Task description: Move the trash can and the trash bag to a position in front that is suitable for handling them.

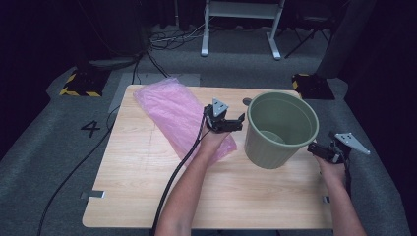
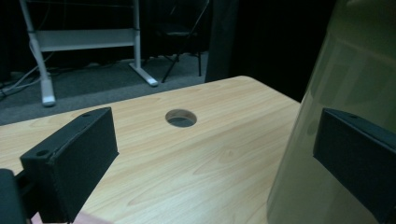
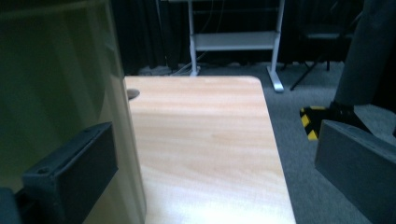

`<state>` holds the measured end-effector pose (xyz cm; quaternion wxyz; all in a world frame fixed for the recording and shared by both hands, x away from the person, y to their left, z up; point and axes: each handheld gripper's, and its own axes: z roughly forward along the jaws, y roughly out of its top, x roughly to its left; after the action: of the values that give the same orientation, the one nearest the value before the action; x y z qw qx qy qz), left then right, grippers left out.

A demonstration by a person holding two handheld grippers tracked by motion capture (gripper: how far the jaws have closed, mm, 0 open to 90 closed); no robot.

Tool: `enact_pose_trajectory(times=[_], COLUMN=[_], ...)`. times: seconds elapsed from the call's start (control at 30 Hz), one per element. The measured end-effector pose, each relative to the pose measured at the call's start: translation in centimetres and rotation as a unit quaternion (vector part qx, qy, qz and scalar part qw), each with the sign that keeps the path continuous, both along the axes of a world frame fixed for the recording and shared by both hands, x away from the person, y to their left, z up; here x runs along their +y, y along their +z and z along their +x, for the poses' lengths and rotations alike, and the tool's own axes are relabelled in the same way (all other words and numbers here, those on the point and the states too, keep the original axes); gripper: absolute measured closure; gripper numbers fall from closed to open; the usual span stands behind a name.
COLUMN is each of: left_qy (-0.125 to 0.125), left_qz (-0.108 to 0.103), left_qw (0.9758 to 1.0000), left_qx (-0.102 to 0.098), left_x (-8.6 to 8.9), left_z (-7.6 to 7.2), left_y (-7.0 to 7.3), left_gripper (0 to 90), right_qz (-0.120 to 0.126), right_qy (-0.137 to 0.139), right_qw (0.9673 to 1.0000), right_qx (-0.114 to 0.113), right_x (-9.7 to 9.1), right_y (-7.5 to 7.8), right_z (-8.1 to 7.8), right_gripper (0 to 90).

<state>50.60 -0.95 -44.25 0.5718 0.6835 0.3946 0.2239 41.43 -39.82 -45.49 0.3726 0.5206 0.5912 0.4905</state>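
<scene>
On the wooden counter (image 1: 147, 196) stands the green bucket (image 1: 275, 130) (upright, beside a pink bag (image 1: 182, 115)), flanked by the left gripper (image 1: 227, 123) and the right gripper (image 1: 324, 151), each near its wall with jaws apart, holding nothing.

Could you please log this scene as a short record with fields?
surface: wooden table with a round hole
bin: green bin, upright, open, on the table's right half
bag: pink plastic bag, lying flat, left of the bin
left tool: left tool, jaws open, beside the bin's left wall, above the bag's edge
right tool: right tool, jaws open, at the bin's right wall
</scene>
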Motion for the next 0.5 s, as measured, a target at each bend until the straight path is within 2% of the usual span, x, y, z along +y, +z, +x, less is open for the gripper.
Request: enact_pose_trajectory(times=[0.13, 0.27, 0.3, 0.33, 0.37, 0.5], left_qy=[0.0, -0.006, -0.003, 0.0, -0.004, -0.015], left_qz=[0.007, -0.005, -0.005, -0.007, -0.02, -0.014], left_qw=[0.9999, 0.9998, 0.9999, 0.9999, 0.9996, 0.9996], left_qx=[0.01, 0.016, 0.014, 0.015, 0.021, 0.02], left_x=[-0.7, -1.5, -1.7, -1.8, -1.7, -1.6], left_z=[0.7, 1.2, 1.3, 1.4, 1.6, 1.8], left_y=[0.2, 0.0, -0.1, -0.1, -0.2, -0.1], left_gripper=[0.0, 0.0, 0.1, 0.1, 0.0, 0.0], right_qz=[-0.007, -0.004, -0.008, -0.008, -0.014, -0.032], right_qy=[0.007, 0.013, 0.031, 0.031, 0.028, 0.039], right_qw=[0.9999, 0.9999, 0.9995, 0.9995, 0.9995, 0.9987], right_qx=[0.009, 0.003, 0.0, 0.0, -0.008, -0.001], right_x=[-0.3, -0.5, -0.4, -0.4, -0.3, -0.4], right_y=[0.1, 0.4, 0.6, 0.6, 0.6, 0.5], right_z=[0.6, 1.1, 1.7, 1.7, 2.0, 2.3], right_gripper=[0.0, 0.0, 0.1, 0.1, 0.2, 0.0])
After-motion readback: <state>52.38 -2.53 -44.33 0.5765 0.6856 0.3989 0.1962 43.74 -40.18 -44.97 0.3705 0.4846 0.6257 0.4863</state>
